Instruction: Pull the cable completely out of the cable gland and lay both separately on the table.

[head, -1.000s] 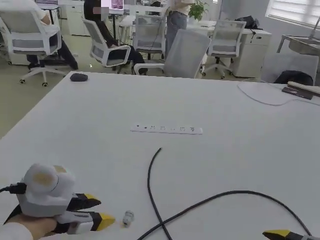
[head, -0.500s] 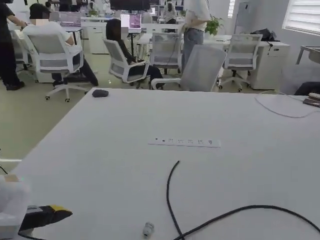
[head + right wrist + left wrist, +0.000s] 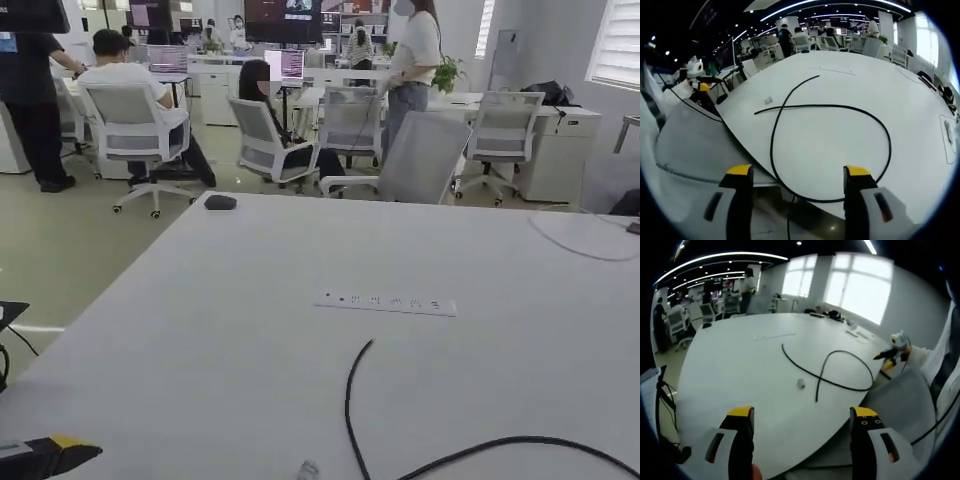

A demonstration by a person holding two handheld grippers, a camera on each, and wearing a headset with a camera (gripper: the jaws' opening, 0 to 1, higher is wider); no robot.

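Black cable (image 3: 348,395) lies looped on the white table (image 3: 250,330), the small gland (image 3: 801,383) free beside it, left gripper (image 3: 802,414) and right gripper (image 3: 797,170) both spread wide and empty, so a careless sweep could likely snag the loop and roll the gland off.

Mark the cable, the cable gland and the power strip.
cable (image 3: 346,405): head view, on the curved stretch below its free end.
cable gland (image 3: 801,383): left gripper view, on its body.
power strip (image 3: 385,302): head view, middle of its top face.
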